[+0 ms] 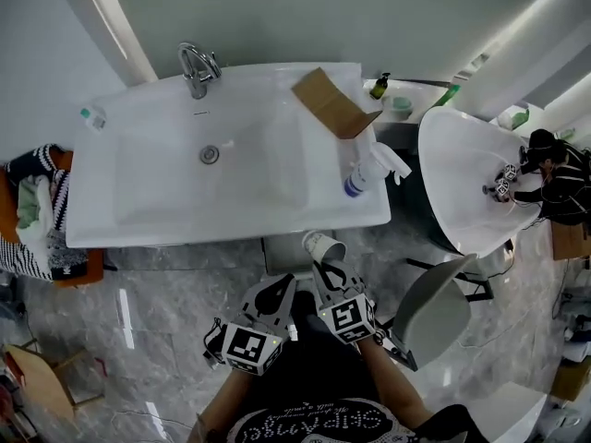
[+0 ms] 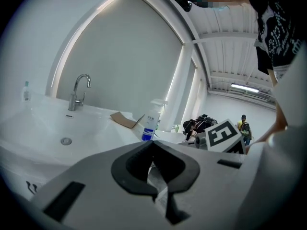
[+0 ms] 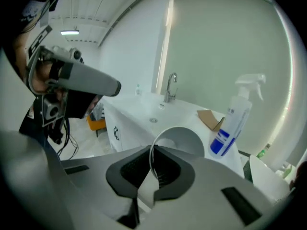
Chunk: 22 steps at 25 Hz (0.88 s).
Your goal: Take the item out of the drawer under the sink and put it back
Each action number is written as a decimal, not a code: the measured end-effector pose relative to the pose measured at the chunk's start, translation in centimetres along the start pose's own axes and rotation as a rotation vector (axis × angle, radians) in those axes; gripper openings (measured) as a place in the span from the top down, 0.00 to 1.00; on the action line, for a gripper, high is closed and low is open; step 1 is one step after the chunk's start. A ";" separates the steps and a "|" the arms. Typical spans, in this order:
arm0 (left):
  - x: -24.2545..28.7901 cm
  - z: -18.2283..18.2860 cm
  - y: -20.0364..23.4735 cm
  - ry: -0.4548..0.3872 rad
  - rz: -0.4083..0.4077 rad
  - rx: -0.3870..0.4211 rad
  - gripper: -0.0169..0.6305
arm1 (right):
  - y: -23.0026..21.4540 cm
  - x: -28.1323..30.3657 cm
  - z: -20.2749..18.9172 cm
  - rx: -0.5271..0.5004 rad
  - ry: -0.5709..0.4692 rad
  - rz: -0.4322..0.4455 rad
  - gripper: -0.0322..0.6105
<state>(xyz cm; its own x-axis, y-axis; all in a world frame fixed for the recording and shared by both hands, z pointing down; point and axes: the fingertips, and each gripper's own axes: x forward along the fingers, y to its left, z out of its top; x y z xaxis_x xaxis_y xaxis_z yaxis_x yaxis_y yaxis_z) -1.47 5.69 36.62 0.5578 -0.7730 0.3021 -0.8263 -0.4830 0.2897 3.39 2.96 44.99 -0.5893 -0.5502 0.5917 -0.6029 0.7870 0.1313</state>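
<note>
Paper cup [image 3: 180, 140] is out, rim pinched in my right gripper's [image 3: 151, 152] fingers, left gripper [image 2: 153, 150] clenched empty; next, I'd lower it into the drawer [image 1: 280, 253].

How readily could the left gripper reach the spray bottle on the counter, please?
Probably not easily: the right gripper, holding a paper cup, sits between the shut left gripper and the spray bottle.

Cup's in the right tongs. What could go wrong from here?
The right tongs pinch only the thin rim of the white paper cup, so it may crumple or slip out. The white spray bottle with a blue label stands on the white washbasin, near its corner; a swing could topple it.
</note>
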 end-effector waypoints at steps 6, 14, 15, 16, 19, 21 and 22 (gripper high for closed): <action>-1.1 3.6 -1.2 -0.093 0.012 0.061 0.97 | -0.5 -4.0 5.4 0.038 -0.208 -0.027 0.91; -1.8 9.7 -4.7 -0.254 -0.024 0.117 0.97 | -1.6 -10.1 9.9 0.000 -0.358 -0.080 0.91; -1.9 10.1 -5.0 -0.263 -0.030 0.115 0.97 | -1.7 -10.8 10.5 0.001 -0.382 -0.086 0.91; -2.0 10.5 -5.4 -0.272 -0.035 0.115 0.97 | -1.8 -11.4 11.0 0.008 -0.408 -0.092 0.91; -2.1 11.2 -6.2 -0.295 -0.046 0.129 0.97 | -2.1 -12.8 12.0 0.054 -0.479 -0.108 0.91; -2.2 11.3 -6.5 -0.301 -0.047 0.142 0.97 | -2.1 -13.5 12.6 0.091 -0.519 -0.112 0.91; -2.3 11.4 -6.6 -0.302 -0.045 0.147 0.97 | -2.0 -13.9 12.9 0.106 -0.534 -0.112 0.91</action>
<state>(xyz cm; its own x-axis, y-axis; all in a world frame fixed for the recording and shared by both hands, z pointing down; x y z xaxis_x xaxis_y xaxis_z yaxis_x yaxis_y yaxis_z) 1.85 5.95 23.70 0.5638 -0.8259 0.0029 -0.8160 -0.5565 0.1564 5.86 5.40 26.28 -0.6928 -0.7156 0.0893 -0.7120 0.6984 0.0729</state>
